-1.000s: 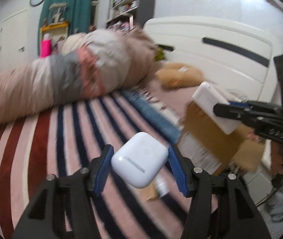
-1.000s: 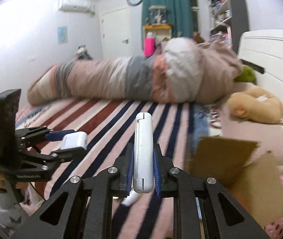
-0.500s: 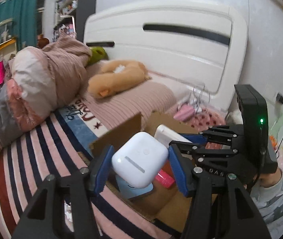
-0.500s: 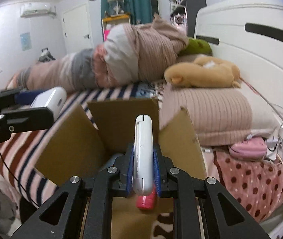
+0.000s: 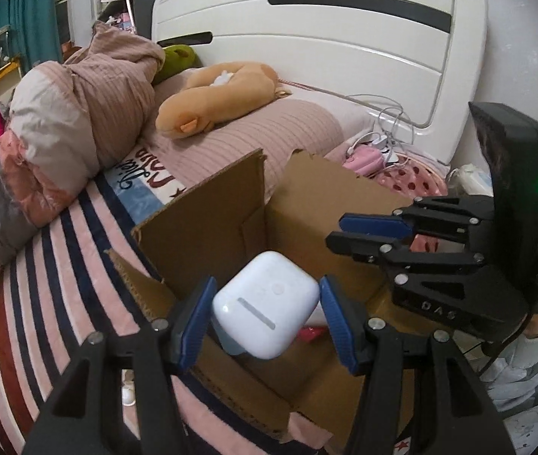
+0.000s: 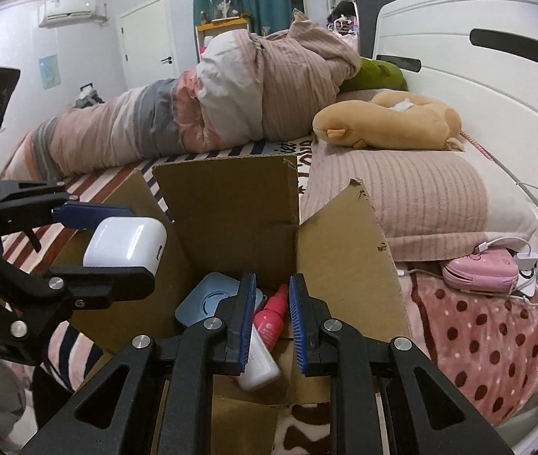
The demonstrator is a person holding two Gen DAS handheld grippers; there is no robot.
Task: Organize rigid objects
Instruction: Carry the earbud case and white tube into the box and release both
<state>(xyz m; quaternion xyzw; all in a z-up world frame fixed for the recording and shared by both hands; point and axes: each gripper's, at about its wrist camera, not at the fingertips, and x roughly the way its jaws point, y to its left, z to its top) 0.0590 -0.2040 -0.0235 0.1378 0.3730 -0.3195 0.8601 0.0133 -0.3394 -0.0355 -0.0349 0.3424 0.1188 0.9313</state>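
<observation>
The left gripper (image 5: 265, 311) should bring the rounded white plastic earbud case (image 5: 265, 309) down well inside the open brown cardboard box (image 6: 227, 204) before letting go (a drop from this height could bounce it out). Its jaws clamp the case above the box. To the right, the right gripper (image 6: 269, 318) hangs slightly parted and empty over a white flat device (image 6: 259, 360) lying inside.

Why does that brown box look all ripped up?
The open brown cardboard box on the bed has ragged, torn flap edges, clearest on the right-hand flap in the right wrist view. Inside, a white flat case lies tilted against a pink bottle. Nothing looks spilled.
</observation>
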